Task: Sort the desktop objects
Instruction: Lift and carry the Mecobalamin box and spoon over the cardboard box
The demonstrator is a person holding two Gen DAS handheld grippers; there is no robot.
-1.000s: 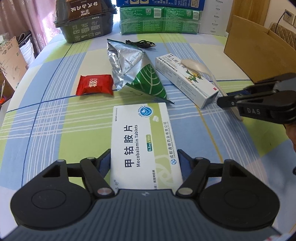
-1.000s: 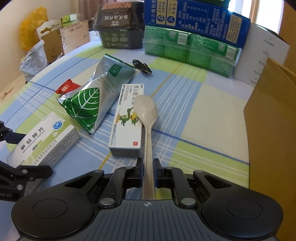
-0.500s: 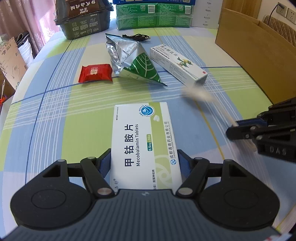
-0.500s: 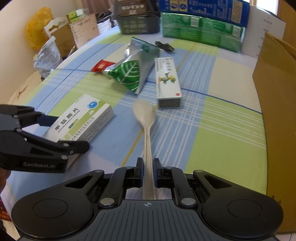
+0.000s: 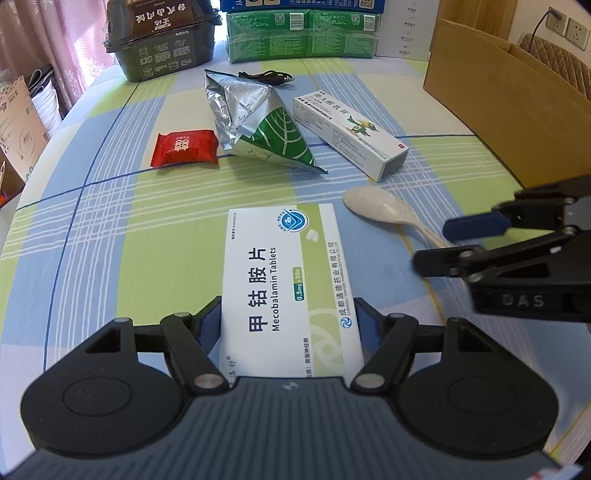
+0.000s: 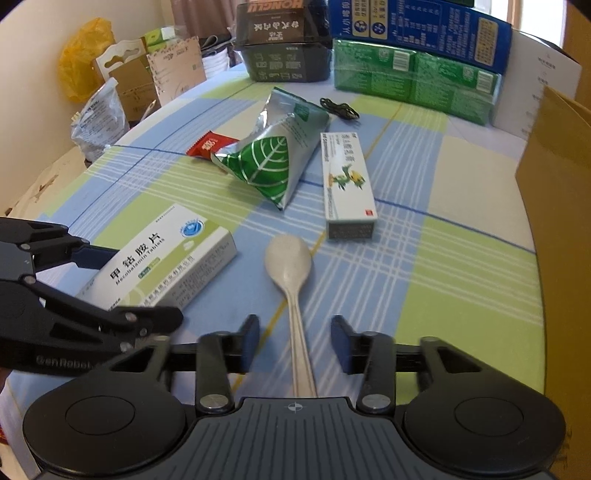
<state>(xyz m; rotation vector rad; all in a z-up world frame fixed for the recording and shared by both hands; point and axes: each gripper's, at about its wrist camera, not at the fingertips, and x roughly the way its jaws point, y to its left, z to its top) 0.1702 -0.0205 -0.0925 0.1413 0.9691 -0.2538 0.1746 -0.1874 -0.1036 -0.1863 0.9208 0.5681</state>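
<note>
My left gripper is shut on a white-and-green Mecobalamin tablet box, its pads pressing on the two long sides; the box rests low over the checked tablecloth. The same box and left gripper show at the left of the right wrist view. A pale speckled spoon lies on the cloth, bowl away from me. Its handle runs between the jaws of my right gripper, which are opening, with neither pad touching it. From the left wrist view, the spoon lies right of the tablet box, in front of the right gripper.
Beyond lie a red snack packet, a silver bag with a green leaf, a long white medicine box and a black cable. A dark food tub and green boxes line the back. A cardboard box stands at right.
The right gripper drew back from the long medicine box with the spoon, then let go; the spoon now lies on the cloth between parted jaws. The left gripper kept its hold.
</note>
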